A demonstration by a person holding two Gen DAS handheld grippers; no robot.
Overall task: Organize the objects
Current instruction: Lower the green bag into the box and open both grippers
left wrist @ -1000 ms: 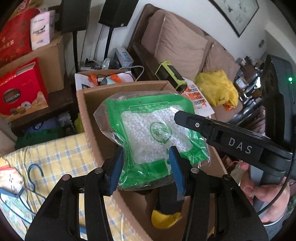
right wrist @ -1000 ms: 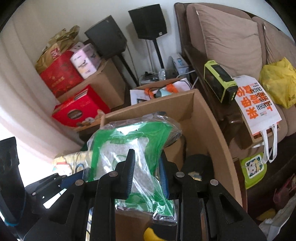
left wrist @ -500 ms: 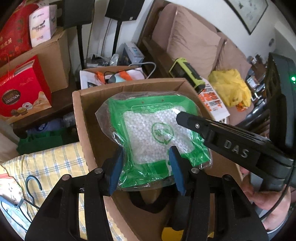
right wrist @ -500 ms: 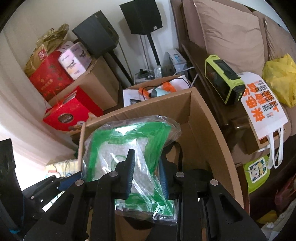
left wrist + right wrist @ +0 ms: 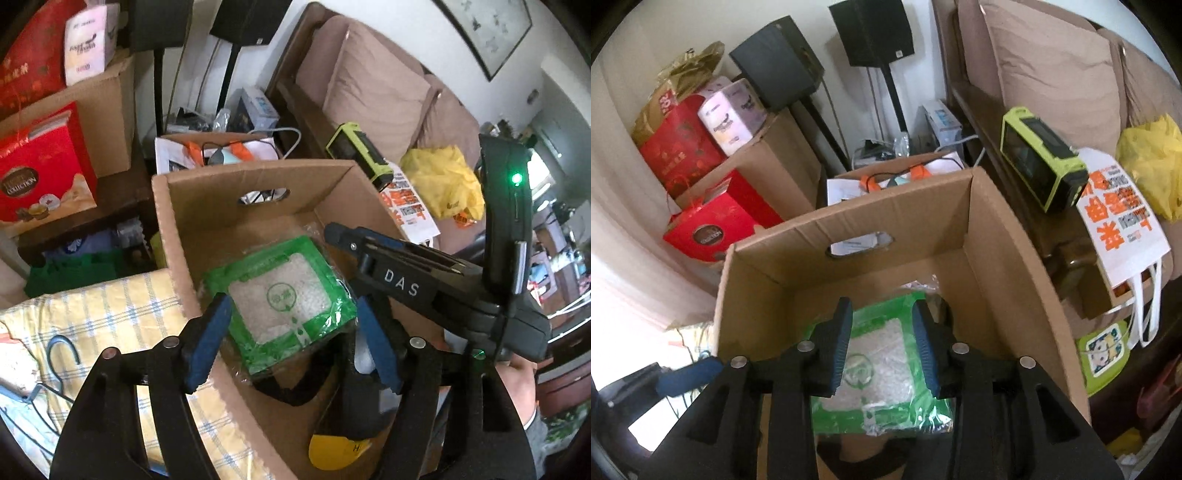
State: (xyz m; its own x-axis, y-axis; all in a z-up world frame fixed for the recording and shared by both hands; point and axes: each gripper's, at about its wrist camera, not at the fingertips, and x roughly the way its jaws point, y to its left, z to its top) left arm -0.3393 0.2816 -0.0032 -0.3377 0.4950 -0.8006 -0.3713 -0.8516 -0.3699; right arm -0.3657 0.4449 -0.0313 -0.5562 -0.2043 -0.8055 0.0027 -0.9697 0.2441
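Pellet bag lies flat in cardboard box, lower centre of frame. Behind box: smaller open box (cables inside). Upper left: gift boxes, tissue pack on carton. Right: radio, tote bag against sofa cushions.

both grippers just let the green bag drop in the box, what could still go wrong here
The green plastic bag of white pellets lies tilted on a black strap in the brown cardboard box, so it may slide. The left gripper and right gripper, jaws just opening, could snag its loose wrap when lifting out.
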